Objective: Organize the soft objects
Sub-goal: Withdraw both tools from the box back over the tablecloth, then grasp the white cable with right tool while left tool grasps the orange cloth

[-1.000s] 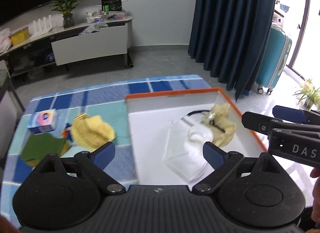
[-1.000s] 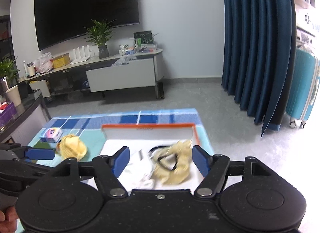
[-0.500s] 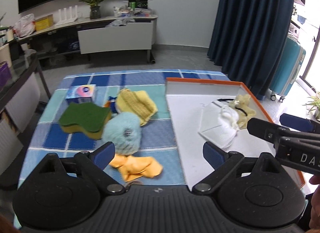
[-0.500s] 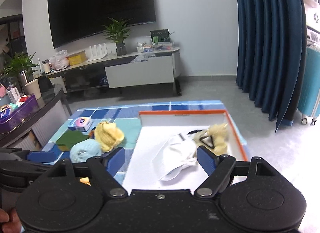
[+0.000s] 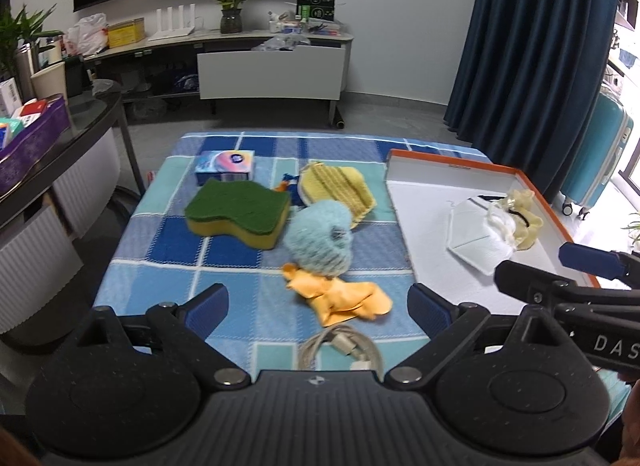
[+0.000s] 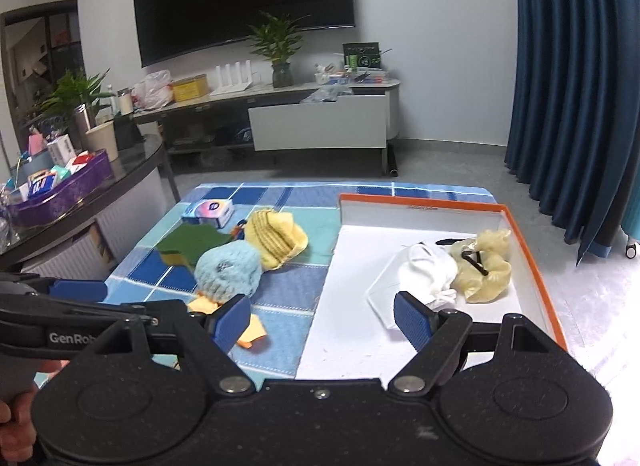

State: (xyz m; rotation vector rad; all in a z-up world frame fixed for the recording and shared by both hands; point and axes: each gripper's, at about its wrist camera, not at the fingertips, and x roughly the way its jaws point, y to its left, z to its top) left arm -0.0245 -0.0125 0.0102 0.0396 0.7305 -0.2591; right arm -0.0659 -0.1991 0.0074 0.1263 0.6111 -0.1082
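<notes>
Left wrist view: the orange cloth point(image 5: 340, 298) lies on the checked blanket point(image 5: 168, 282) between the left gripper point(image 5: 318, 308) fingers, untouched; jaws wide, empty. The right gripper point(image 6: 322, 320), just opened wide and empty, hovers beside the orange-rimmed tray point(image 6: 536, 266).

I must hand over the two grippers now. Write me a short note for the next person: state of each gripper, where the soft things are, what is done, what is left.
Left gripper: open, empty, above the near edge of the checked cloth.
Right gripper: open, empty, at the near left edge of the tray; its jaws have just been opening.
Done: white mask and pale yellow scrunchie lie in the orange-rimmed tray.
Left on the cloth: green sponge, yellow knit piece, fluffy blue ball, orange cloth, tissue pack. A coiled white cable is also there.
</notes>
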